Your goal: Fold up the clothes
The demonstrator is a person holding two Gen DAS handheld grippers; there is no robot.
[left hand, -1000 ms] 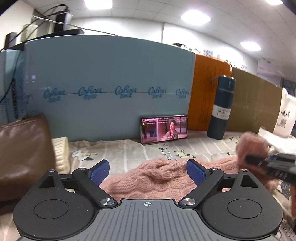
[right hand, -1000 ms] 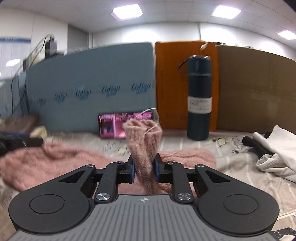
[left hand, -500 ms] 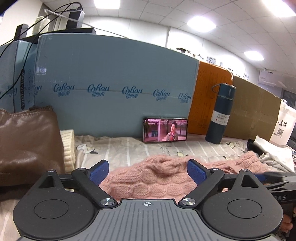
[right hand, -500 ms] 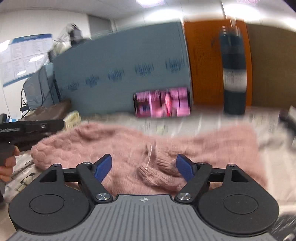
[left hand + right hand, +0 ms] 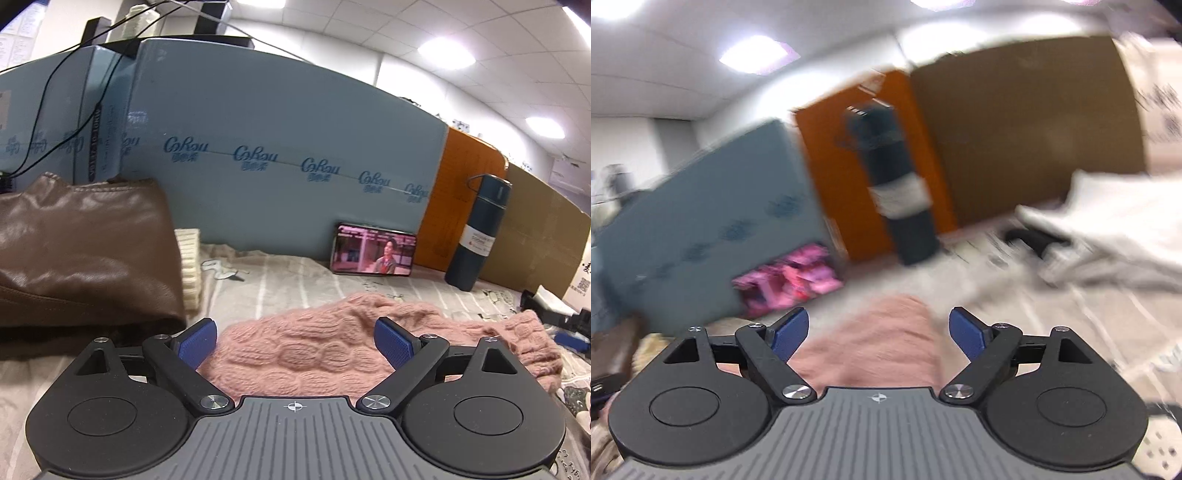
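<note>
We see the pink sweater (image 5: 332,347) lying on the striped sheet (image 5: 280,280), in front of the phone (image 5: 373,254). Our left gripper (image 5: 295,341) stands wide apart over it, gripping nothing. Our right gripper (image 5: 878,334) is opening, its pads clear of the sweater below.

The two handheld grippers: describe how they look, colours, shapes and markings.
The left gripper and the right gripper look alike: a grey ribbed body with a small white crosshair mark, two black rounded housings with raised discs, black linkage arms with silver screws, and flat blue fingertip pads. No cables or sleeves show.
</note>
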